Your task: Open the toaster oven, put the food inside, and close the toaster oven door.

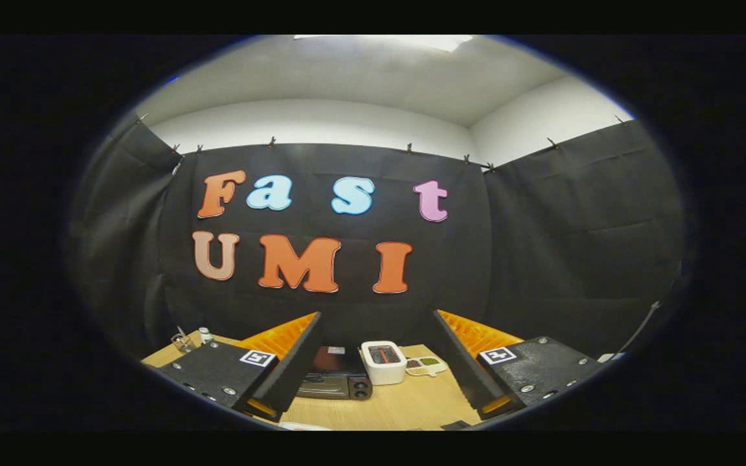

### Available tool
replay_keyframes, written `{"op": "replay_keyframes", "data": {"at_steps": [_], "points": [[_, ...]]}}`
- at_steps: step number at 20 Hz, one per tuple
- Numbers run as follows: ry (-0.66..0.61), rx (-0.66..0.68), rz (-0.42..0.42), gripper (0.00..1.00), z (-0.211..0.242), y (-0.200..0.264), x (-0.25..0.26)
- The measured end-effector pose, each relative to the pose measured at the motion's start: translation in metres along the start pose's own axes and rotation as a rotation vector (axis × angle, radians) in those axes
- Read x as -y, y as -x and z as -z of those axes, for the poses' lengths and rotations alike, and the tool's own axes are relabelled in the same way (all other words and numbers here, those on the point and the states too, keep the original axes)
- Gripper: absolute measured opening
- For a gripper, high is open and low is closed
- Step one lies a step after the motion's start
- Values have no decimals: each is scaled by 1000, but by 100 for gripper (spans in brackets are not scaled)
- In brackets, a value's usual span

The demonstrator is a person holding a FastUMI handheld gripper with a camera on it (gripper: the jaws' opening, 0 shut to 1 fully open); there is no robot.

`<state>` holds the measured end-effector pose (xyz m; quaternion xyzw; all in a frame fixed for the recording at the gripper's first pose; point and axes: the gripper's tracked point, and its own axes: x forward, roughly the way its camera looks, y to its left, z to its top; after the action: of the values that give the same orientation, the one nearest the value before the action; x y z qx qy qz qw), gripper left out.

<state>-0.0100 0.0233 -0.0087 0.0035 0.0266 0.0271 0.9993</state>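
The gripper [373, 362] is held level and fairly high, looking out over the wooden tabletop [405, 404] toward the black cloth wall at the back of the booth. Its two fingers [292, 362] are spread wide apart with nothing between them but air – they hold nothing and touch nothing.

Well beyond the fingers, seen through the gap between them, stands the toaster oven [337, 375], a dark box with two round knobs at its lower right corner. It sits closer to the left finger, whose inner edge hides its left side. Its door looks closed, though at this range and this small in the view I cannot be sure.

Just beside the oven on its right, touching or nearly so, is a white pop-up toaster [383, 362] with a dark slot on top. Right of that lies a pale flat dish [426, 366] with divided wells holding something brownish and something green – probably the food, too small to name.

At the far left edge of the tabletop, beyond the left finger, stand a small white-capped bottle [205, 334] and a clear object [182, 342] beside it.

Bare wood runs from the fingers up to the oven's front, giving an open lane ahead
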Motion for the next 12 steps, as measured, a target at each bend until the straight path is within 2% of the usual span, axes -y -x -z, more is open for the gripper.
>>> {"op": "replay_keyframes", "data": {"at_steps": [6,12], "points": [[-8,-44,-73,99,29,-17,-42],[-42,-122,-144,99,90,-52,-99]]}}
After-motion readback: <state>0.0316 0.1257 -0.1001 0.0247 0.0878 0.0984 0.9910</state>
